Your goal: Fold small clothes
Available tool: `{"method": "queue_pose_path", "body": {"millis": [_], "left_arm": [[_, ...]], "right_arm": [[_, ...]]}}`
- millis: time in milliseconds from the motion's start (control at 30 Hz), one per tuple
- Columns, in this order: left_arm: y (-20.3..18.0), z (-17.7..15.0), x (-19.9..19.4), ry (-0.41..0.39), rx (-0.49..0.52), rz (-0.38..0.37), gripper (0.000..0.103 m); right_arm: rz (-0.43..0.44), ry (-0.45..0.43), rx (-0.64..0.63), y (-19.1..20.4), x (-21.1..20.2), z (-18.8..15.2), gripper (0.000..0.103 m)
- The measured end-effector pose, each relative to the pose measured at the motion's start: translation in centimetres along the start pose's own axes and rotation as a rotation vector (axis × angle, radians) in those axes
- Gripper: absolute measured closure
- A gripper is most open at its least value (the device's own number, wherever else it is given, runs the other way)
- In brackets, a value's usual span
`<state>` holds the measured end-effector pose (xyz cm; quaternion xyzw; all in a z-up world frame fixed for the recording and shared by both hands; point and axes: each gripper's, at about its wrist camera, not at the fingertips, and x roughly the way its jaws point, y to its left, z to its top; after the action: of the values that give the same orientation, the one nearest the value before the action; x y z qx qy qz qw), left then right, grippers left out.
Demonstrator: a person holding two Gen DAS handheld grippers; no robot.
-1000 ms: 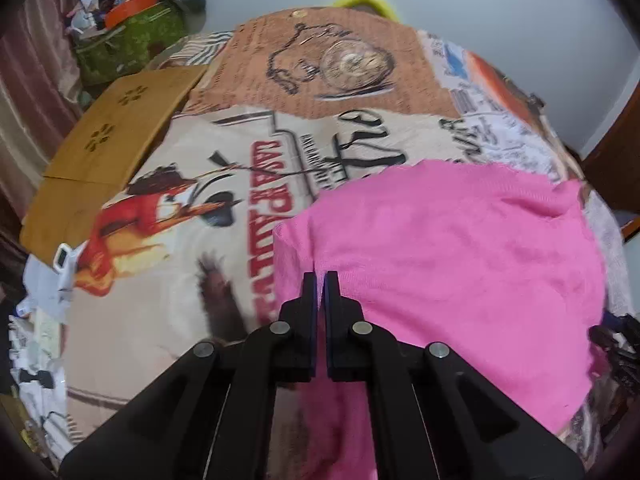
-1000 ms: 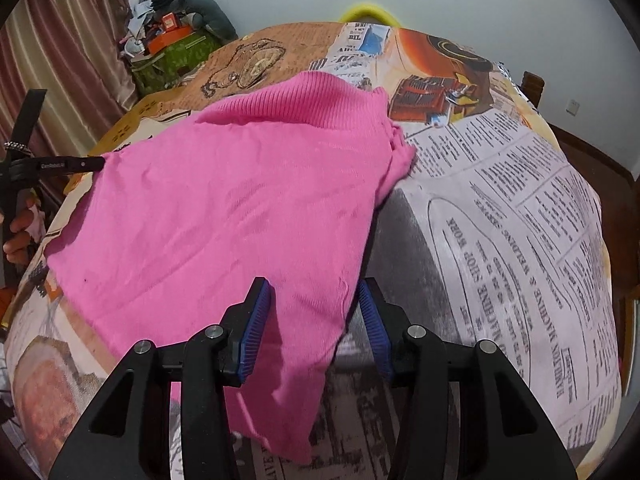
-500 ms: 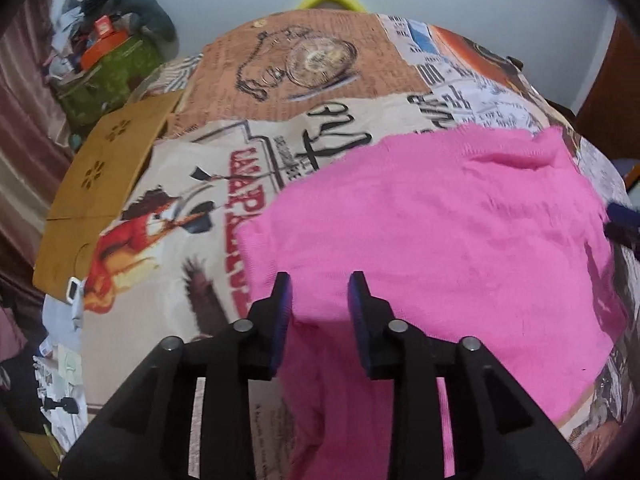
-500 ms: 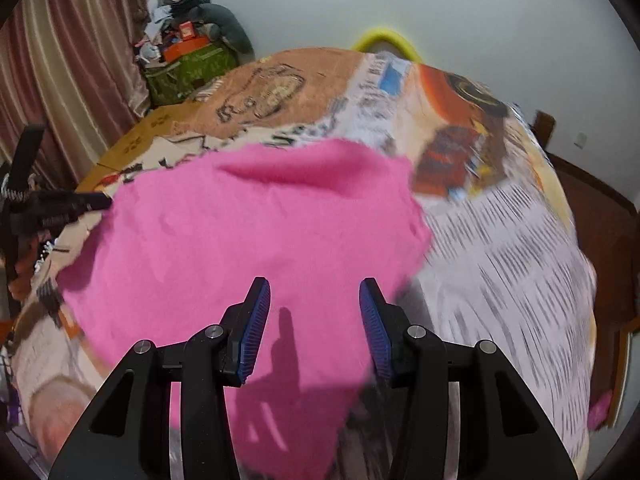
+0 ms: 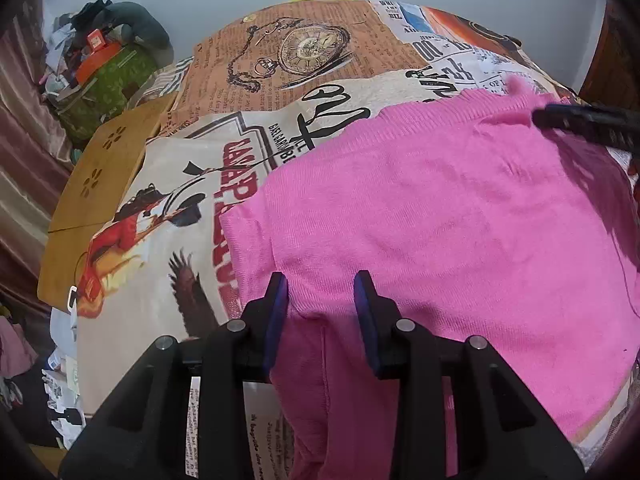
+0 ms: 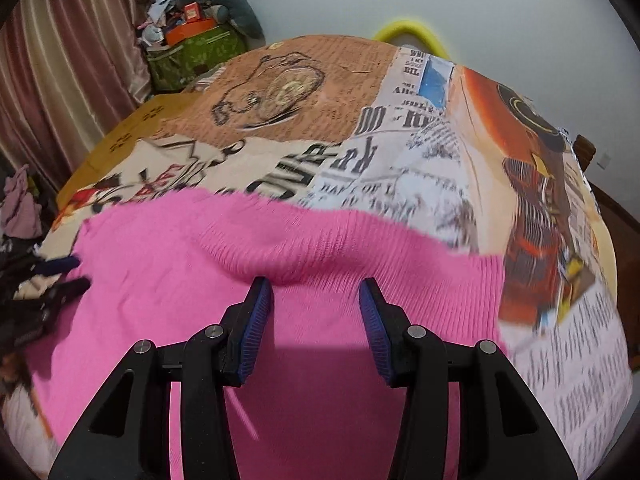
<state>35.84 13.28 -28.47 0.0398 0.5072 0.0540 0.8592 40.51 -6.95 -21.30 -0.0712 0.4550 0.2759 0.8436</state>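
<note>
Pink knit, a small sweater, lies spread on the tabletop, which is covered by a newspaper-print cloth. You have just let it go: 1 second ago your left gripper was pinched shut at the garment's near-left edge, half a second ago its jaws were parting, and now they stand wide apart with only flat fabric beneath them and nothing held. Your right gripper has had its jaws apart through all 3 moments, and it has swung from the garment's right edge to a spot over the ribbed hem; it grips nothing, though the knit bulges up a little just ahead of its fingertips.

In the left view the sweater now sits flatter and squarer than it did 1 second ago, with a doubled strip along its left side, so 1 fold looks laid down and released. Part of the garment hangs over the near edge of the tabletop. The right view is smeared with motion, so that hand is likely mid-travel. Your next grasp probably belongs on the hem or a far corner, to bring it over toward you; watch that the overhang does not drag the fold open.
</note>
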Motion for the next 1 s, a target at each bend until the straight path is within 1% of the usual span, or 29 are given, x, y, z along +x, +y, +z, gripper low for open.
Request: {"method": "queue_pose_path", "body": {"millis": [100, 133, 233, 333, 400, 467, 567, 667, 733, 833, 933, 1000], "left_arm": [[0.3, 0.0, 0.0, 0.002, -0.018, -0.016, 0.068], [0.4, 0.0, 0.0, 0.003, -0.022, -0.019, 0.068], [0.6, 0.0, -0.2, 0.008, -0.036, -0.026, 0.068], [1.0, -0.2, -0.8, 0.017, -0.061, -0.039, 0.066], [1.5, -0.5, -1.5, 0.015, -0.082, -0.045, 0.063], [2.1, -0.9, -2.2, 0.012, -0.098, -0.040, 0.058], [3.2, -1.6, -3.3, 0.010, -0.126, -0.038, 0.052], [4.2, -2.6, -4.2, 0.022, -0.149, -0.033, 0.051], [4.5, -3.4, -4.6, 0.034, -0.158, -0.034, 0.050], [4.5, -4.8, -5.1, 0.051, -0.162, -0.048, 0.049], [4.0, -6.1, -5.5, 0.067, -0.160, -0.059, 0.049], [3.6, -6.8, -5.8, 0.078, -0.152, -0.060, 0.049]], "right_arm": [[-0.079, -0.045, 0.042, -0.9, -0.7, 0.6, 0.060], [-0.083, -0.060, 0.058, -1.3, -1.2, 0.6, 0.060], [-0.047, -0.089, 0.112, -2.3, -3.2, -0.1, 0.060], [-0.020, -0.097, 0.109, -2.3, -5.5, -1.5, 0.060], [-0.014, -0.093, 0.095, -2.2, -6.9, -2.8, 0.060], [-0.020, -0.075, 0.084, -2.1, -8.2, -4.4, 0.056], [-0.037, -0.049, 0.074, -2.0, -9.6, -6.9, 0.056], [-0.057, -0.021, 0.093, -2.3, -10.8, -9.5, 0.056], [-0.039, -0.004, 0.135, -2.4, -11.4, -11.4, 0.056], [-0.010, 0.017, 0.193, -2.5, -11.8, -13.2, 0.056], [0.024, 0.037, 0.247, -2.4, -11.5, -14.6, 0.055], [0.046, 0.052, 0.274, -2.3, -11.0, -14.9, 0.056]]}}
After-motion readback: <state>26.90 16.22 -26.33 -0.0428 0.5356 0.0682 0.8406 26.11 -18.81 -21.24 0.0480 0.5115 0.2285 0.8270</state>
